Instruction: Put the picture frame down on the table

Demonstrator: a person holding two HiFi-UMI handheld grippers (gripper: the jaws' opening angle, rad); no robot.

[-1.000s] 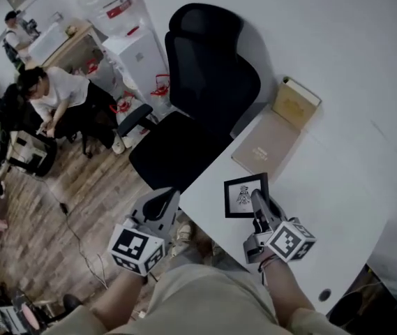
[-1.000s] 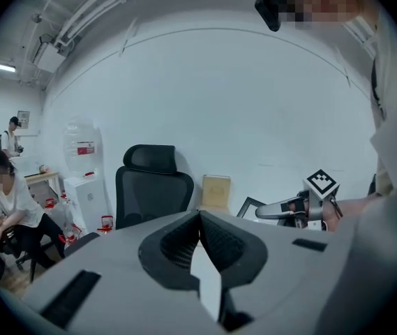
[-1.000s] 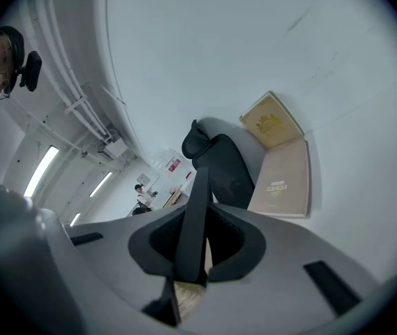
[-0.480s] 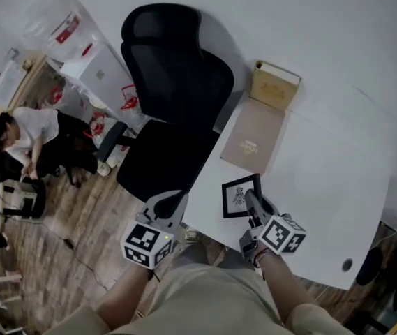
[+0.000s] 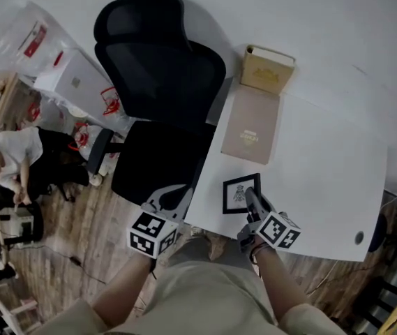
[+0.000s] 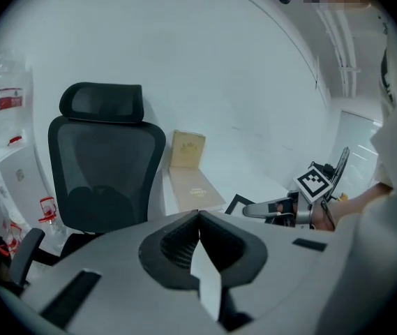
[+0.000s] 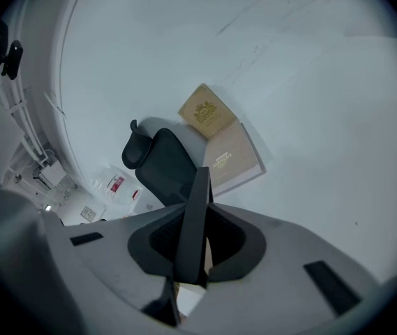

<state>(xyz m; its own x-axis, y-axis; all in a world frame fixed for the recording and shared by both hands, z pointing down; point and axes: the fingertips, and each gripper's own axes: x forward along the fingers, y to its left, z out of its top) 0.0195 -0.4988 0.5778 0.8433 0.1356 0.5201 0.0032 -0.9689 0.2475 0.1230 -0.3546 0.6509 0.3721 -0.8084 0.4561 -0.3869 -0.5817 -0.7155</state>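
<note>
The picture frame point(image 5: 241, 193) is black with a white mat and a small drawing. It faces up over the near left corner of the white table point(image 5: 324, 180). My right gripper point(image 5: 252, 202) is shut on its near right edge. In the right gripper view the frame point(image 7: 199, 187) stands edge-on between the jaws of my right gripper point(image 7: 197, 223). I cannot tell whether the frame touches the table. My left gripper point(image 5: 163, 206) hangs off the table's left edge, shut and empty. The left gripper view shows its closed jaws point(image 6: 199, 215), the frame's corner point(image 6: 238, 202) and the right gripper point(image 6: 271, 209).
A tan book point(image 5: 250, 124) lies flat on the table beyond the frame, with a gold box point(image 5: 268, 68) upright behind it. A black office chair point(image 5: 163, 82) stands at the table's left side. A cable hole point(image 5: 358, 237) is near the right corner. A person point(image 5: 6, 162) sits far left.
The head view has swung, so the chair and table sit further left and up. The right gripper still holds the frame by the table's near corner. The left gripper stays beside the edge.
</note>
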